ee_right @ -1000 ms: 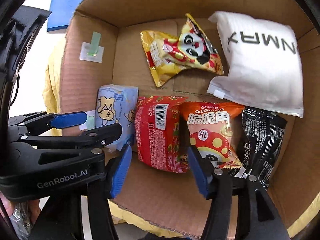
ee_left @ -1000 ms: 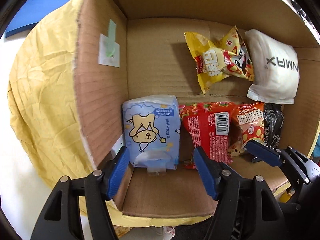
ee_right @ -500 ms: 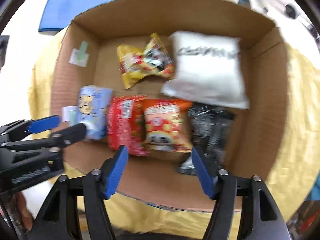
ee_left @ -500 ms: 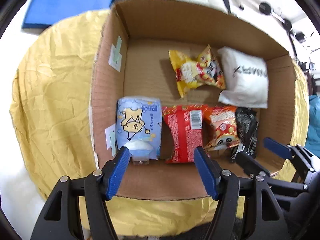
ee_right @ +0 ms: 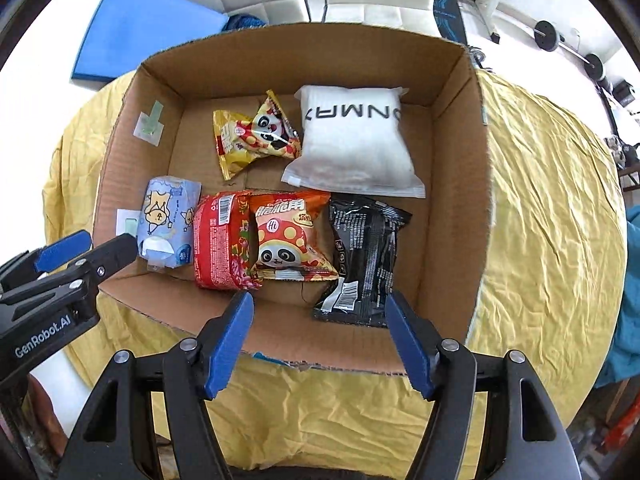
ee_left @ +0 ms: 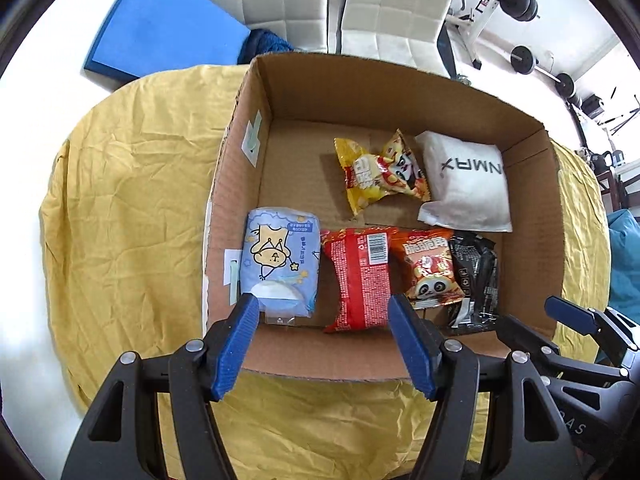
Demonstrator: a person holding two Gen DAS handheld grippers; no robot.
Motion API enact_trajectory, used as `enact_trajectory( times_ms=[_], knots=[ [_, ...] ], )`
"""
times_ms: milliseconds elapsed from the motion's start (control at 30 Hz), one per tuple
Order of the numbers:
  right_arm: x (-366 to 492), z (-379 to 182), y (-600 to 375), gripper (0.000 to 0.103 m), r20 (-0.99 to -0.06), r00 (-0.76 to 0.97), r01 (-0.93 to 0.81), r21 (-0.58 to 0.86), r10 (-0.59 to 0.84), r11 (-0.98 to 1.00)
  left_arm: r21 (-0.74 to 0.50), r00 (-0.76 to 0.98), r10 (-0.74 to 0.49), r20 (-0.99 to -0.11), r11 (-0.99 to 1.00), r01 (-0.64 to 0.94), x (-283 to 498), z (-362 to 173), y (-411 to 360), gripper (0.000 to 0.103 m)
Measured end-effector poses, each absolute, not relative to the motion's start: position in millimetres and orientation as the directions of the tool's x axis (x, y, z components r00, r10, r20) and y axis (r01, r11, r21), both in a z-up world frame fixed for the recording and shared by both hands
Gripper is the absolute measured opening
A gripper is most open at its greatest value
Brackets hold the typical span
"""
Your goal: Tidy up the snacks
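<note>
Right wrist view gives us the whole layout: a yellow cloth (ee_right: 540,208) covers the surface, and on it sits the box (ee_right: 452,184), open at the top. Along its far wall lie the white pouch (ee_right: 356,148) and, left of it, the yellow bag (ee_right: 252,140). Along the near wall runs a row touching side to side: black pack (ee_right: 364,264), orange bag (ee_right: 288,240), red pack (ee_right: 220,240) and blue pack (ee_right: 168,220) in the near left corner. Row packs point their long axes from near wall to far wall; the pouch lies squarer. We judge all of them light, soft and crinkly, slippery film, best pinched across a sealed end. Both our left tongs (ee_left: 320,344) and right tongs (ee_right: 320,340) hang wide and empty above the near wall.
</note>
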State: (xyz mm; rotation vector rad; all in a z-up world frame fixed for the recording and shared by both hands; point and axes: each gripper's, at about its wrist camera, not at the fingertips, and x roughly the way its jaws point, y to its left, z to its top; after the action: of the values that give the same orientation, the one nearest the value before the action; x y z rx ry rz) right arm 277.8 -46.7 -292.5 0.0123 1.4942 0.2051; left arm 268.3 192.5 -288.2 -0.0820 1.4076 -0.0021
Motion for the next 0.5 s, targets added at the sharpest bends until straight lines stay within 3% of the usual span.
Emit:
enact_trajectory(
  times_ms=[67,133,267,500],
  knots=[
    [275,-289,-49,0.077,-0.986,0.079,-0.115,0.137,0.147,0.984,-0.055,0.179,-0.047,-0.983,0.998,-0.043,266,-284,191,0.07],
    [271,-282,-53,0.102,-0.985,0.1,-0.1,0.133,0.143,0.986,-0.056,0.202,-0.047,-0.978,0.997,-0.043,263,-277,189,0.08],
    [266,-273,-57,0.103,-0.981,0.138,-0.089,0.122,0.134,0.989,-0.046,0.248,-0.033,-0.968,0.998,-0.048,258,-265,188,0.094],
    [254,-252,-65,0.103,-0.974,0.193,-0.086,0.101,0.116,0.991,-0.05,0.325,-0.029,-0.945,0.997,-0.055,245,-230,188,0.098]
  ],
)
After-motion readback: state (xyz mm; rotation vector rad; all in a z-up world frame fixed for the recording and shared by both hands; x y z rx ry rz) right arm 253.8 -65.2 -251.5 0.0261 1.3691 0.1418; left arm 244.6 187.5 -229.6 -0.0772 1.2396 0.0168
